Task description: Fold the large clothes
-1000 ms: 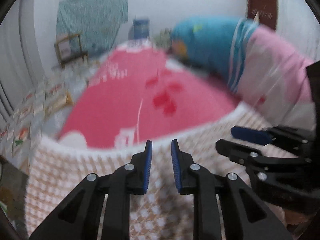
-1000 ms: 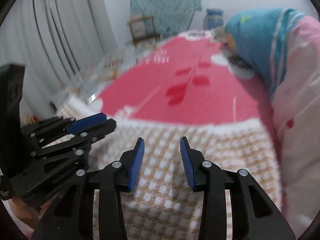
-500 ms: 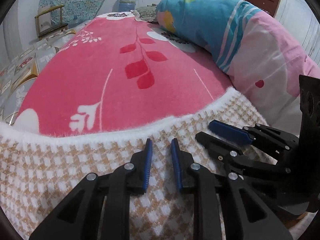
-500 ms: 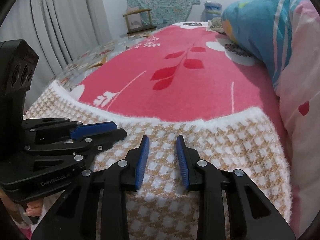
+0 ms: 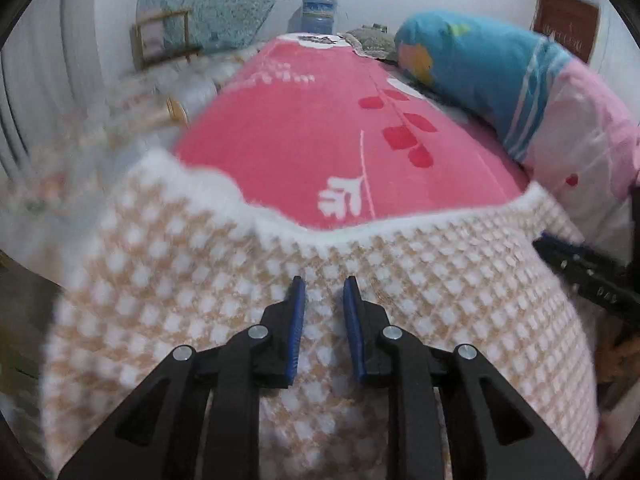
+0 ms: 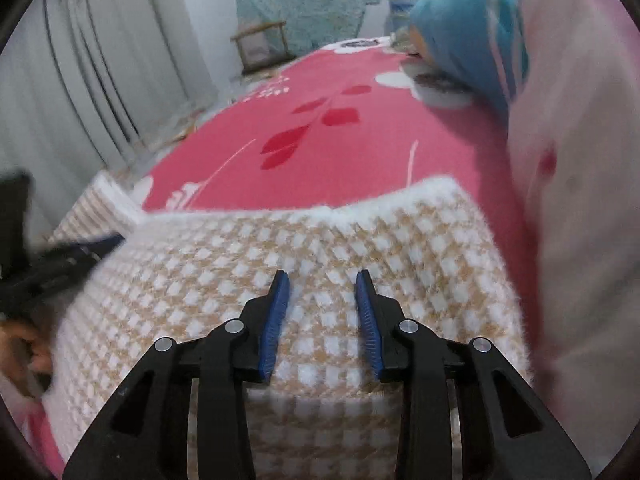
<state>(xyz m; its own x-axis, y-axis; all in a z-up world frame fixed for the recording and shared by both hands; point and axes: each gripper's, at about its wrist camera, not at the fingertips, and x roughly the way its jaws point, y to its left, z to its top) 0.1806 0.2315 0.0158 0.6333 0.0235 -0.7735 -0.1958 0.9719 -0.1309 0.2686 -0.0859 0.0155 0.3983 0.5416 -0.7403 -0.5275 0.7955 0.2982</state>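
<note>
Grippers hover over the fuzzy tan-and-white checked garment (image 5: pixel 248 280), positioned for gripping. Left gripper (image 5: pixel 322 320) narrow, empty. Right gripper (image 6: pixel 322 312), at its 3 o'clock, wider after reopening, empty.

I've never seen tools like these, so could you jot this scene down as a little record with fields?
Setting: bed with a pink floral blanket
Garment: fluffy tan-and-white checked garment lying on the blanket's near end
Left hand-held gripper: above the garment, jaws apart, nothing between
Right hand-held gripper: above the garment, jaws apart, just opening slightly
Beside: blue and pink bedding
</note>
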